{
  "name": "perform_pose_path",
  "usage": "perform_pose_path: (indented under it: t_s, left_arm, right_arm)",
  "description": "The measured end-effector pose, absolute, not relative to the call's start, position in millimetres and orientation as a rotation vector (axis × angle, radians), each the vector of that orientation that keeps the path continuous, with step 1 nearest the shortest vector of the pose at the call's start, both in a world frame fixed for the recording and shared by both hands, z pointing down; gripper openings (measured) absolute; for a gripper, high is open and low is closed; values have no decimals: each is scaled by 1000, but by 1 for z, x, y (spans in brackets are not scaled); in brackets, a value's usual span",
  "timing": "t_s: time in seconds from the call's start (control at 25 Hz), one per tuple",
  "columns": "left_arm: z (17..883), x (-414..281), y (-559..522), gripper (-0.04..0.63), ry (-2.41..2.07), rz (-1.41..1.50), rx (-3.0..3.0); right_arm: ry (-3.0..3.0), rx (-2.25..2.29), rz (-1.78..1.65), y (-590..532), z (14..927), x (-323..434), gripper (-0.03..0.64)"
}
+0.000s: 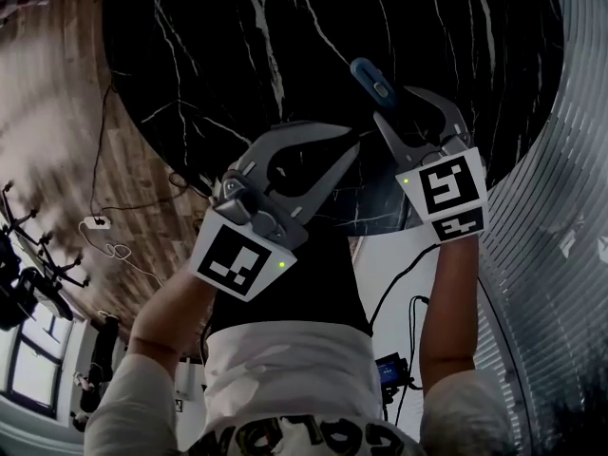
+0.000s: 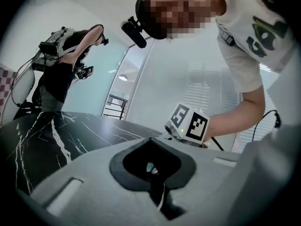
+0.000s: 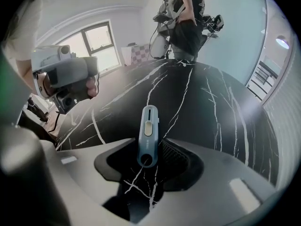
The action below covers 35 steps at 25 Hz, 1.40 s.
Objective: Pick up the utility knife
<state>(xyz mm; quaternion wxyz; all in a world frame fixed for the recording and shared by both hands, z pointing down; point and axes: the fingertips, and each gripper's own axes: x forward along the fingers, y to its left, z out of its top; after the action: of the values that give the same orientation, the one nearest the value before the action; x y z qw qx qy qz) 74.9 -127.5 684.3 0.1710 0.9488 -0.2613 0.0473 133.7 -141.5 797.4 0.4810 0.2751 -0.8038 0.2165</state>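
A blue utility knife lies flat on the black, white-veined marble table. My right gripper points steeply down at it, open. In the right gripper view the knife lies lengthwise with its near end in the gap of the right gripper, beside the ribbed right pad; I cannot tell whether they touch. My left gripper hovers to the left of the knife, shut on nothing. In the left gripper view the left gripper has its jaws together, and the right gripper's marker cube shows beyond.
The table's round edge borders a wood floor with a power strip and cables. A ribbed wall curves along the right. Another person stands at the table's far side.
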Motion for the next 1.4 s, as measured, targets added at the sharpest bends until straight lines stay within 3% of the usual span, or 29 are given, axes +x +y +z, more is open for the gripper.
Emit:
perform_pose_path:
  t_s: [0.16,0.56,1.04,1.4]
  left_arm:
    - [684,68,-125,3,-749,161,2677]
    - [674,41,-128,3,-835,219,2670]
    - [534,26,-141,3,-1002,17,2696]
    - [432,34,-91,3,-974,-82,2726]
  right_arm:
    - [-1935,645,529,-140,799,133,135]
    - [-1950,722,445,-149,771,132,129]
    - [-2248,1087,358,-161,601,120,130]
    - [-2424,1214,285,-109,473,105,130]
